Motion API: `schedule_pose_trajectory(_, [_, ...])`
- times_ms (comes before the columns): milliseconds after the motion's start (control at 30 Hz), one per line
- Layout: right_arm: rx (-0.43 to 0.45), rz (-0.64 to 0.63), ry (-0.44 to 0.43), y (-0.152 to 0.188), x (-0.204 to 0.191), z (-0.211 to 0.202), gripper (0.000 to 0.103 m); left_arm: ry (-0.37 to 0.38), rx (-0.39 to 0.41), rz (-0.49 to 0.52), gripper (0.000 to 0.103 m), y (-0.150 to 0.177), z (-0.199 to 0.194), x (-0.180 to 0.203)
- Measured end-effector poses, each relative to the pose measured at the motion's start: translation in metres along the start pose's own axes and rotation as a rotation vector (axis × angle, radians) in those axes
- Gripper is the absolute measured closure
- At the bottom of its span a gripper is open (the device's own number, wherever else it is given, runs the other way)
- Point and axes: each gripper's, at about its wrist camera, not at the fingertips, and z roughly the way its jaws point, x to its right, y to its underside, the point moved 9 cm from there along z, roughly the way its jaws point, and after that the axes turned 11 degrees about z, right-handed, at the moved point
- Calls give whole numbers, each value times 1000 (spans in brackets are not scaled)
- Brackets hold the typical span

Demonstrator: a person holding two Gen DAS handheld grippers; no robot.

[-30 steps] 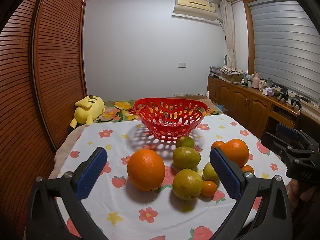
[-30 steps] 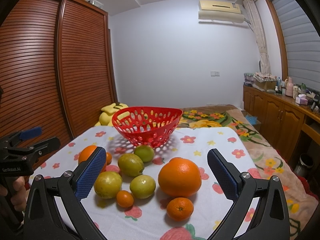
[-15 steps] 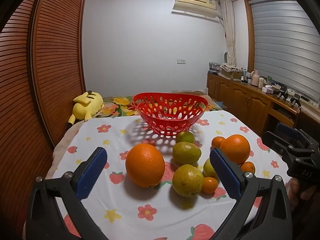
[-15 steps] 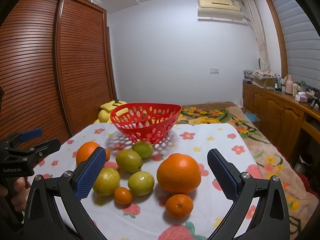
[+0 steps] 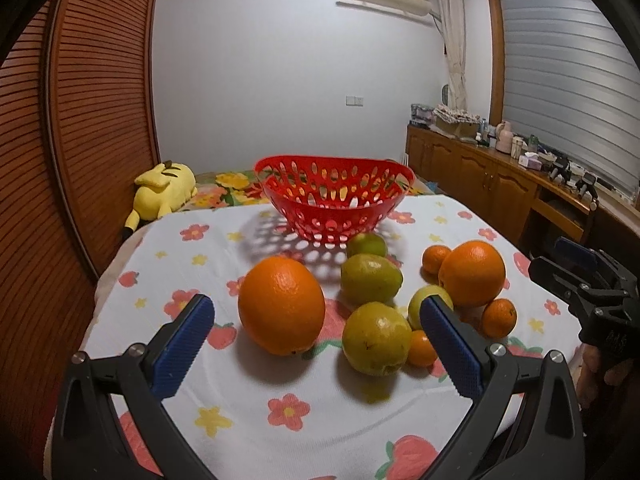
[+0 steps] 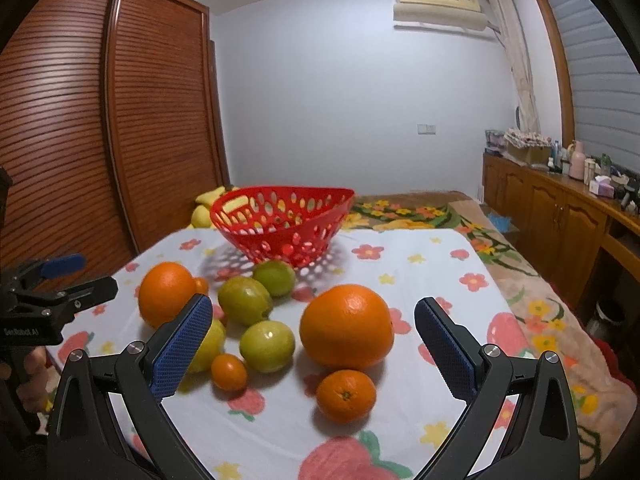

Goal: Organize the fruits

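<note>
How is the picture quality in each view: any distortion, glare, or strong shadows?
Left wrist view: fisheye bends the wardrobe; the basket casts a dotted shadow on the cloth. Right wrist view: same bending, dark corners; small glare spots on the big orange.

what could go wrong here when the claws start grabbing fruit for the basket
1. The fruits lie packed together: closing the open left claw on the big orange could nudge the yellow-green fruit and send it rolling.
2. The right claw frames another large orange with a small mandarin right beside it, which may get knocked toward the table edge.
3. The red basket looks light and could slide if fruit is dropped in.
</note>
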Motion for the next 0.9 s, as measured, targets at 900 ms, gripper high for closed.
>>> schedule_pose_trajectory(900, [-166,1,5,47,37,27,1,162,-136,56,0,28,47,33])
